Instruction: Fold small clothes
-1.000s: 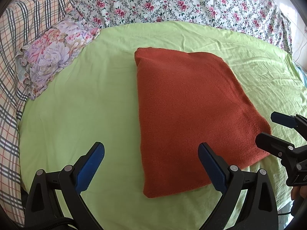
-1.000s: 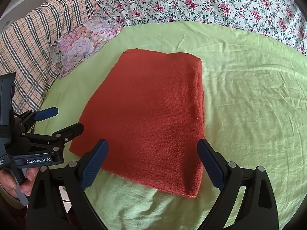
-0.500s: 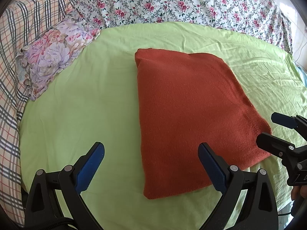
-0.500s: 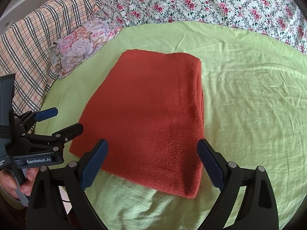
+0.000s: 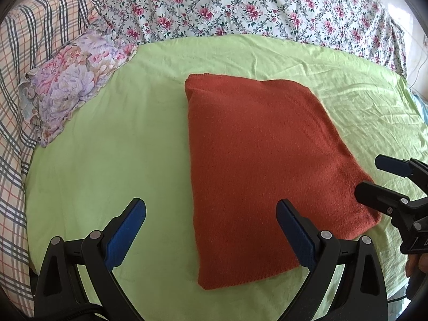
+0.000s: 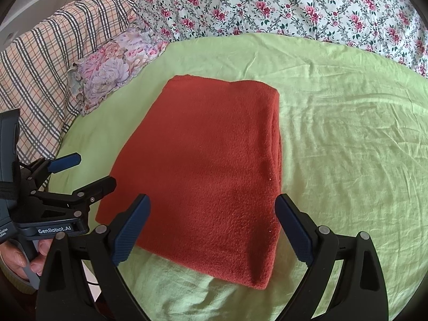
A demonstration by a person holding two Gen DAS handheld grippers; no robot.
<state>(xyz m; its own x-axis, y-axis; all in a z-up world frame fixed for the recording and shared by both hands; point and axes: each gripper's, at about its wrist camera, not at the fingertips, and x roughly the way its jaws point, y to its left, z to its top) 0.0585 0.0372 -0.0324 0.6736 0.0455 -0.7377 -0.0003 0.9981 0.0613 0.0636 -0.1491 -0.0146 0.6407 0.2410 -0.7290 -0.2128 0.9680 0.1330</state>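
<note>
A rust-red cloth (image 5: 256, 165) lies folded into a flat rectangle on the light green sheet (image 5: 107, 155); it also shows in the right wrist view (image 6: 208, 171). My left gripper (image 5: 211, 230) is open and empty, hovering over the cloth's near left edge. My right gripper (image 6: 212, 227) is open and empty above the cloth's near edge. The right gripper also shows at the right of the left wrist view (image 5: 374, 179), beside the cloth's near right corner. The left gripper shows at the left of the right wrist view (image 6: 88, 172), beside the near left corner.
A purple floral pillow (image 5: 72, 85) lies at the sheet's far left. A plaid blanket (image 5: 16, 107) runs along the left side. A rose-patterned quilt (image 5: 240, 8) spans the back. Bare green sheet (image 6: 347, 147) lies right of the cloth.
</note>
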